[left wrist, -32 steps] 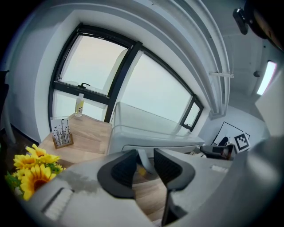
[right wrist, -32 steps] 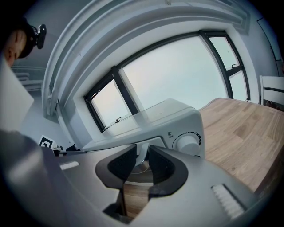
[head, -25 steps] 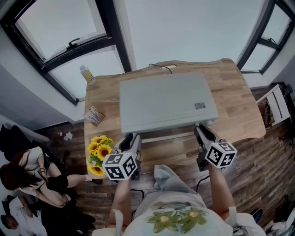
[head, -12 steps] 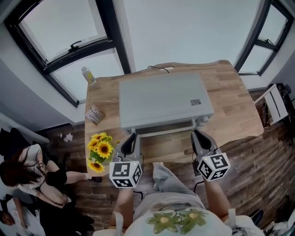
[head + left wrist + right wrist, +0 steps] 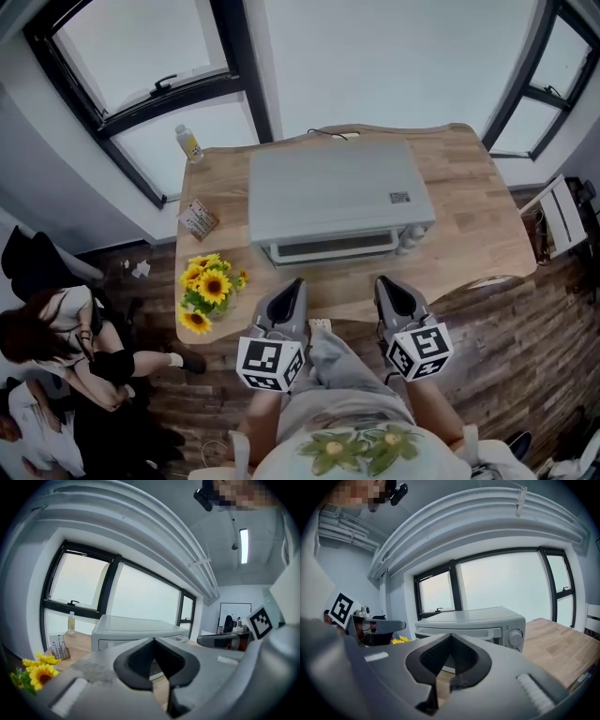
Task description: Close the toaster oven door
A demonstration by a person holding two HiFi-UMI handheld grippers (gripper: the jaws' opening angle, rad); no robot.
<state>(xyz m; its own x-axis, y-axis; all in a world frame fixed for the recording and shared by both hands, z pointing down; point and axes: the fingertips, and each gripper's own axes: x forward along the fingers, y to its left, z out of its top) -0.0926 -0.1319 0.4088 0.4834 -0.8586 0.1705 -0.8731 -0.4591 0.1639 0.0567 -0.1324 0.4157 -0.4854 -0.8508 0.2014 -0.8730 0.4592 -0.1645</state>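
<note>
**A:** Where is the door?

**B:** The pale grey, box-shaped metal toaster oven (image 5: 333, 197) stands ahead of both tools, apart from them. Its drop-down front door (image 5: 328, 247), with a pale bar handle, looks upright against the oven's face. I judge it shut.

**A:** And the tools?

**B:** The left tool (image 5: 292, 286) and the right tool (image 5: 384, 283) hover side by side over the near edge of the light wooden table (image 5: 469, 187), short of the oven. Both are clenched on nothing. Their jaws have just been closing, with only air between them.

**A:** So what is left to do well?

**B:** Probably only a check. Look along the door's top edge for a gap at either end. If one end stands off, I'd press the closed tips on the middle of the handle and push level. A shove at one corner could slide the oven along the table.

**A:** Anything close by?

**B:** A bunch of yellow sunflowers (image 5: 208, 291) is near the left tool, on its left. A small clear plastic bottle (image 5: 189, 143) stands well beyond it at the table's far corner. The oven's white round dial (image 5: 516, 637) faces the right tool, so keep pushes off it.
</note>
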